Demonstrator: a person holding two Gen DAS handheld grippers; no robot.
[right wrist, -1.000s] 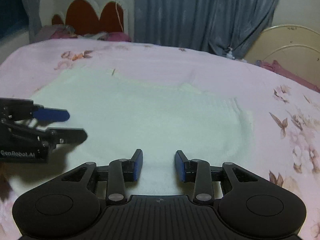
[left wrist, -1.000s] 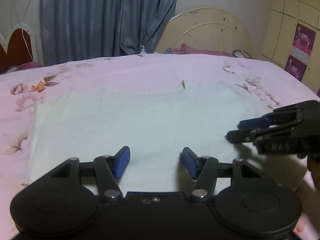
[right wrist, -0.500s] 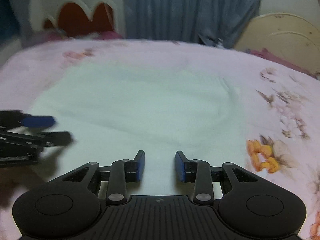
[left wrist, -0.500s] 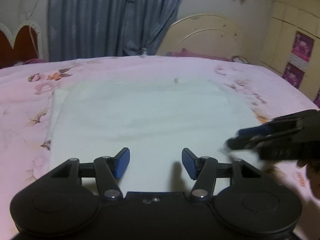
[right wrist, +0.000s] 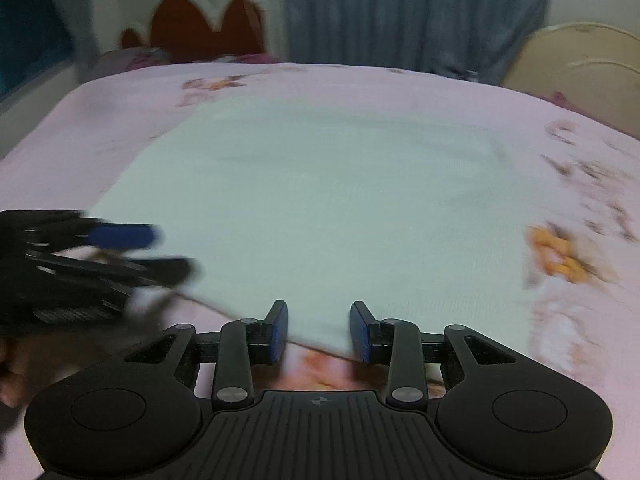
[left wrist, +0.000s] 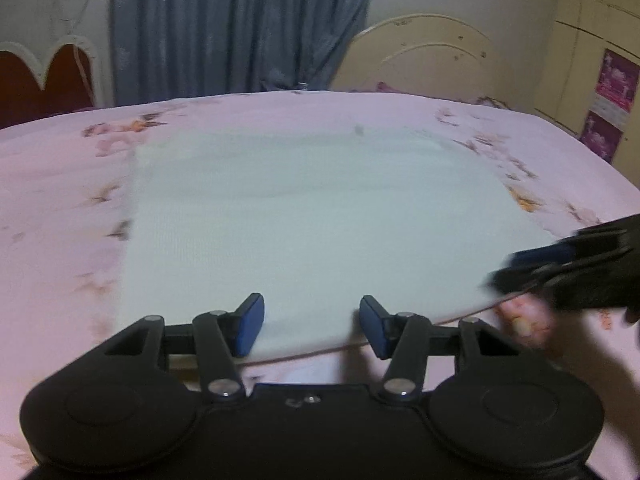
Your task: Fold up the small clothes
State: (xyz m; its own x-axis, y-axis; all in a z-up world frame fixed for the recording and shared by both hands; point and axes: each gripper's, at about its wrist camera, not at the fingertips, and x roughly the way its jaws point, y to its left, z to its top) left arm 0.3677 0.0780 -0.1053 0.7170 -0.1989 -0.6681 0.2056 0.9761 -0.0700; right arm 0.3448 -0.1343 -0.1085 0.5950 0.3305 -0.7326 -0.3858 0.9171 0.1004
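A pale white cloth (left wrist: 320, 208) lies spread flat on the pink floral bedsheet (left wrist: 60, 220). My left gripper (left wrist: 312, 320) hovers at the cloth's near edge, its jaws closing, with the hem lying between the blue pads (left wrist: 250, 328) and no pad pressing on it. In the right wrist view, the same cloth (right wrist: 320, 200) fills the middle. My right gripper (right wrist: 319, 324) stands open over the near hem, fabric between its pads (right wrist: 278, 330) but apart from them. Each gripper shows blurred in the other's view: the right gripper (left wrist: 516, 268), the left gripper (right wrist: 160, 248).
The bed's near edge runs just below the grippers. A cream headboard (left wrist: 424, 52), a red scalloped headboard (left wrist: 40, 80) and grey-blue curtains (left wrist: 232, 28) stand beyond the bed. A person's hand (left wrist: 520, 320) holds the right gripper. Floral sheet surrounds the cloth on all sides.
Both grippers have drawn back across the cloth to its near hem, which now lies between their pads. The left jaws have narrowed slightly. The cloth has stayed flat.
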